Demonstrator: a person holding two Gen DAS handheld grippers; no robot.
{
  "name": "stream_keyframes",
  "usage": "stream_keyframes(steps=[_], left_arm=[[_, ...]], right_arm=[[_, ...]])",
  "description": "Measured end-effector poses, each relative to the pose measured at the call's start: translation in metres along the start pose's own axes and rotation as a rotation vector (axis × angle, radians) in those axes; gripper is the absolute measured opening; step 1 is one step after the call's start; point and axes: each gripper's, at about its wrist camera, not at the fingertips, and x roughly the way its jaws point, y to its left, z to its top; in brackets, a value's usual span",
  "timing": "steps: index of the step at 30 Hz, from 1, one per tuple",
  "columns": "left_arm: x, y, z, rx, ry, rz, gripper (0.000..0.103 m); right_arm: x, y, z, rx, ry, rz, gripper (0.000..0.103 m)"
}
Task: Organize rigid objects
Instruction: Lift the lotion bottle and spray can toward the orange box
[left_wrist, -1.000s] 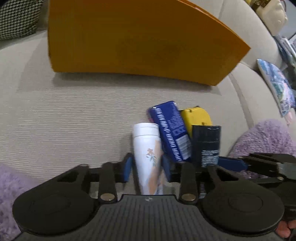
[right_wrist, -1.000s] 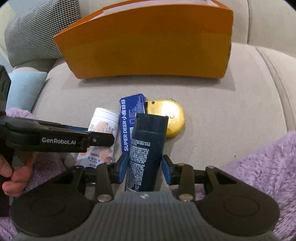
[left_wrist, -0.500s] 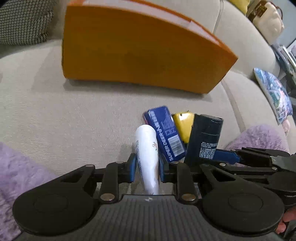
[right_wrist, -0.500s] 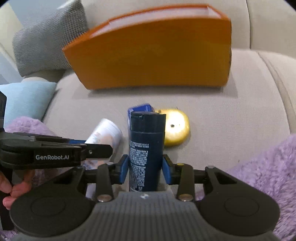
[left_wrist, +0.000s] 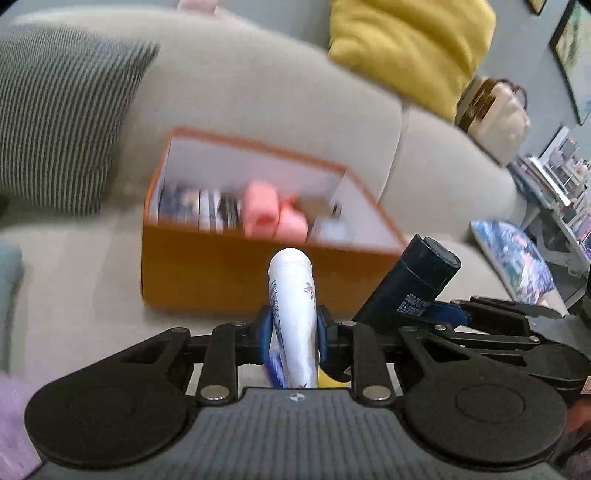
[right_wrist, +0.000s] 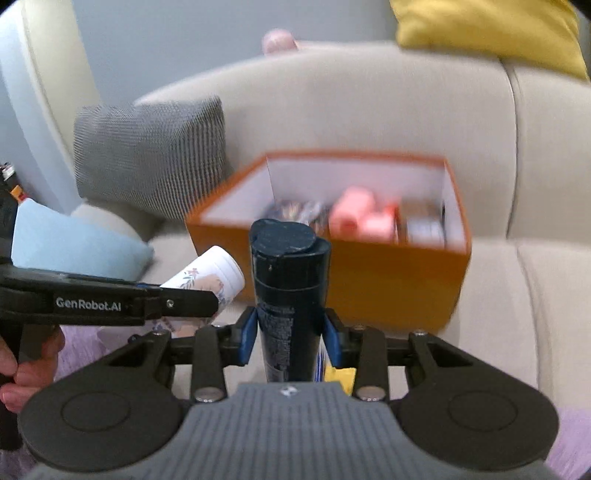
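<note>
The white tube (left_wrist: 293, 306) with its small flower print sits pinched between the blue pads of the left gripper (left_wrist: 293, 332), its rounded end pointing up and away toward the orange box (left_wrist: 236, 273); the jaws closed in on it within the last second and now press its sides. It looks light and somewhat squeezable, so a hold low on the body, as here, seems right, with no more squeeze than needed. Just beside it, the dark navy bottle (right_wrist: 290, 291) with its flip cap stands nearly upright in the right gripper (right_wrist: 290, 334), clamped around its lower body; it reads as stiff, smooth plastic, likely heavier and a little slippery, so the grip should stay well below the cap. Both items are lifted clear of the beige sofa (right_wrist: 498, 295), in front of the box's near wall. The box stands open on the seat cushion and already holds some flat packets and a pink item (right_wrist: 354, 214), blurred here. A striped grey pillow (left_wrist: 55, 122) leans against the backrest to the box's left.
</note>
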Motion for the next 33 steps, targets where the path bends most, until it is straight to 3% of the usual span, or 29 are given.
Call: stream_keyframes(steps=[6, 9, 13, 17, 27, 33], left_arm=[[-0.017, -0.001, 0.055, 0.072, -0.081, 0.026, 0.027], [-0.014, 0.001, 0.078, 0.097, -0.100, 0.039, 0.027], [0.004, 0.007, 0.097, 0.108, -0.075, 0.053, 0.027], [0.028, 0.024, 0.104, 0.109, -0.031, 0.070, 0.027], [0.078, 0.063, 0.105, 0.087, 0.049, 0.088, 0.027], [0.088, 0.079, 0.115, 0.072, 0.048, 0.096, 0.027]], right_arm=[[-0.005, -0.003, 0.064, -0.217, -0.086, -0.016, 0.039], [0.008, -0.010, 0.094, -0.336, -0.081, -0.040, 0.039], [0.043, -0.023, 0.120, -0.468, 0.019, -0.061, 0.039], [0.084, -0.042, 0.130, -0.516, 0.173, -0.006, 0.039], [0.166, -0.043, 0.111, -0.727, 0.466, 0.105, 0.039], [0.196, -0.023, 0.108, -0.797, 0.485, 0.207, 0.039]])
